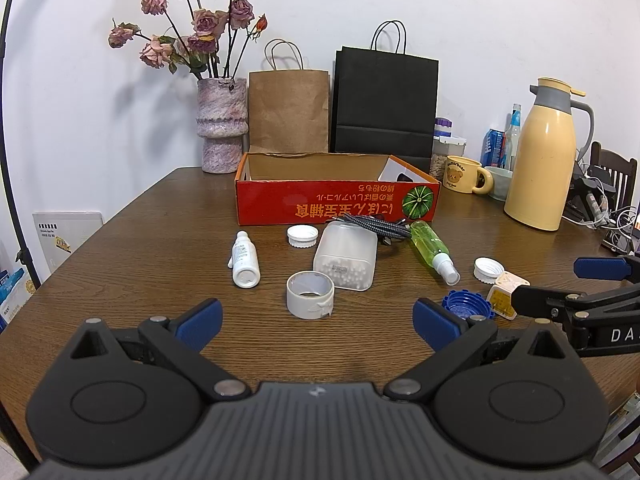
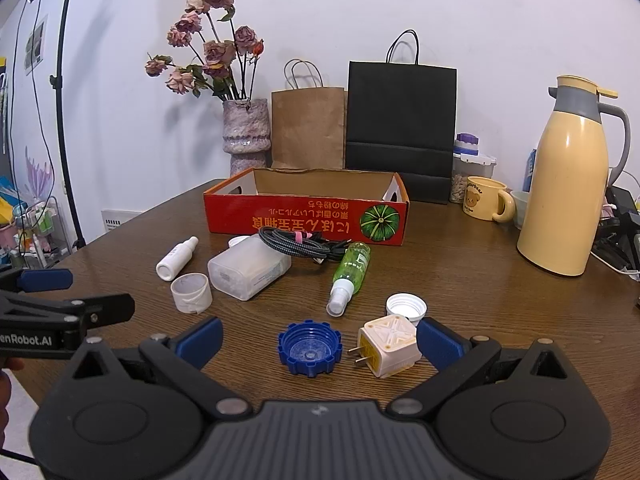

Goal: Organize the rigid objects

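Note:
A red cardboard box (image 1: 336,204) (image 2: 306,218) stands open at the table's middle back. In front of it lie a white bottle (image 1: 245,260), a tape roll (image 1: 310,294) (image 2: 192,292), a frosted plastic container (image 1: 347,256) (image 2: 248,266), a braided cable (image 1: 376,226) (image 2: 296,246), a green spray bottle (image 1: 434,250) (image 2: 350,274), white caps (image 1: 302,236) (image 2: 406,306), a blue cap (image 2: 310,348) (image 1: 466,304) and a white plug adapter (image 2: 390,346) (image 1: 505,294). My left gripper (image 1: 318,326) is open, just short of the tape roll. My right gripper (image 2: 320,342) is open around the blue cap and adapter.
A vase of dried roses (image 1: 222,124), a brown bag (image 1: 288,110) and a black bag (image 1: 384,104) stand behind the box. A yellow jug (image 1: 546,160), a bear mug (image 1: 466,174), jars and tangled cables (image 1: 604,208) crowd the right side.

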A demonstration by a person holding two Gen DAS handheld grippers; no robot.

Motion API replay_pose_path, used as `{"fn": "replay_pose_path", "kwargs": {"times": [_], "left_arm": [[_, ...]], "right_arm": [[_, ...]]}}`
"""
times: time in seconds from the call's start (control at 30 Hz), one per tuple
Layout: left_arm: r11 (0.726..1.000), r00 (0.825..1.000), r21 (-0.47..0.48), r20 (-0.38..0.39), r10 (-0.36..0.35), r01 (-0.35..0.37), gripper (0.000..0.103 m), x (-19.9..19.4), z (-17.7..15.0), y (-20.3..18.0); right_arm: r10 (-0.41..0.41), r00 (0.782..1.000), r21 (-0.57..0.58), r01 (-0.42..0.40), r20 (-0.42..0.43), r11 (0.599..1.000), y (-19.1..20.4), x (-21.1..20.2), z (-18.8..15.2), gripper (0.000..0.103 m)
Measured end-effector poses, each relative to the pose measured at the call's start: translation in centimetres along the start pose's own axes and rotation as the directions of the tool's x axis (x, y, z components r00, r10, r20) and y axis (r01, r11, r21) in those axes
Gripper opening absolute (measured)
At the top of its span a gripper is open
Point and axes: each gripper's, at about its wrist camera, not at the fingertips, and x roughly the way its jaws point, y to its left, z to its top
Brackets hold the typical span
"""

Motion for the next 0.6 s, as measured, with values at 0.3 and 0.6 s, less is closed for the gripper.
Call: {"fn": "replay_pose_path", "kwargs": {"times": [0.3, 0.6], "left_arm": [[1.000, 1.000, -0.001, 0.000, 0.000, 0.000, 0.103, 0.00, -0.04, 0.06], [1.000, 1.000, -0.001, 0.002, -0.001, 0.001, 0.103, -0.04, -0.06, 0.06]], "right_arm": [[-0.001, 1.000, -0.003, 0.001, 0.003, 1.000, -0.05, -0.27, 0.14, 0.103], [-0.002, 1.000, -0.004, 0.002, 0.005, 1.000, 0.07, -0.33, 0.07, 0.103]]}}
